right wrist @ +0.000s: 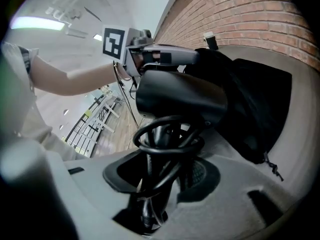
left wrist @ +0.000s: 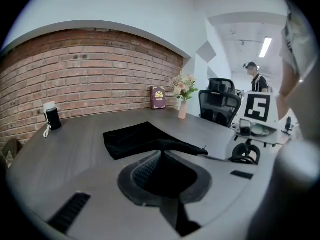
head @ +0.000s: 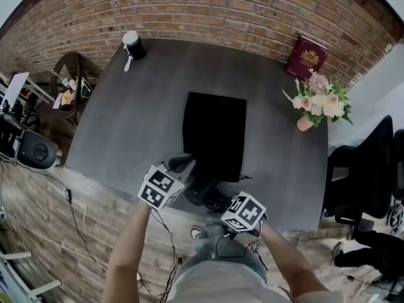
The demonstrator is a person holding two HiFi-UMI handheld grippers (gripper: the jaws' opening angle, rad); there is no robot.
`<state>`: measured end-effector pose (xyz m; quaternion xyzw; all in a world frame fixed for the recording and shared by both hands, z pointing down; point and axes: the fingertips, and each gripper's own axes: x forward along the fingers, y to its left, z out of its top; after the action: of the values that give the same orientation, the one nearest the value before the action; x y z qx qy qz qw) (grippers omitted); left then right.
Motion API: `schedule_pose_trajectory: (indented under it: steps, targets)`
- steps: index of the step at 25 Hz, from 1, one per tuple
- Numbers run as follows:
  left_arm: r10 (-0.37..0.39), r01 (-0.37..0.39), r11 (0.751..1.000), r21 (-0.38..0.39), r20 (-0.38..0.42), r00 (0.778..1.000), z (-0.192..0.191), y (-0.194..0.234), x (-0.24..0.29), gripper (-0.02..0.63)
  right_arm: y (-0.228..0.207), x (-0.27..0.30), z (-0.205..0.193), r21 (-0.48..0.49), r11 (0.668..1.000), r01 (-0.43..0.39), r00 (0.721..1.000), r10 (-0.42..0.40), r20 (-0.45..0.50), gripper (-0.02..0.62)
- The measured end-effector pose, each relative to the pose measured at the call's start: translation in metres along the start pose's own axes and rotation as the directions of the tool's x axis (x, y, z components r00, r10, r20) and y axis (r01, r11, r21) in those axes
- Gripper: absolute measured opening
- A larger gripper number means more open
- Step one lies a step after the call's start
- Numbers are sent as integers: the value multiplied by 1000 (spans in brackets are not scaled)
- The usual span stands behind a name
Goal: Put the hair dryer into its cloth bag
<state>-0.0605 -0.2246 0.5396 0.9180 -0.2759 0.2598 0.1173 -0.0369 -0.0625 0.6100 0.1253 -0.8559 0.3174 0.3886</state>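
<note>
The left gripper (left wrist: 165, 156), jaws nearly together, pinches the near edge of the flat black cloth bag (head: 214, 131) lying on the grey table (head: 139, 125). Just beside that edge, the right gripper (right wrist: 165, 171) clamps its half-open jaws on the handle of the black plastic hair dryer (right wrist: 180, 96), which has its cord (right wrist: 167, 136) looped around it.

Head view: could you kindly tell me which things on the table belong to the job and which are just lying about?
Job: hair dryer; black cloth bag; left tongs on the bag's edge; right tongs on the dryer's handle.
Lying about: red book; vase of flowers; black-and-white object.
</note>
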Motion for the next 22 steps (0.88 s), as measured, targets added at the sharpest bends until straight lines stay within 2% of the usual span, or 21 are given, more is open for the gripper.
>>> schedule_pose_trajectory:
  steps: [3,11,17,22]
  targets:
    - [-5,5,1000,-2,2,1000,0,0,0,20,-11,2,2,39,999,19,1000,-19,-10,178]
    - [-11,11,1000,-3,7,1000,3,1,-2,20,-43,-3,8,159,978,133,991,-130,-30,178]
    - [-12,12,1000,-7,29,1000,5,1,-2,20,-69,-6,15,257,924,285,958,-280,-55,178]
    - [-25,26,1000,-14,42,999,8,-4,0,20,-81,-4,28,336,887,317,944,-329,-24,181]
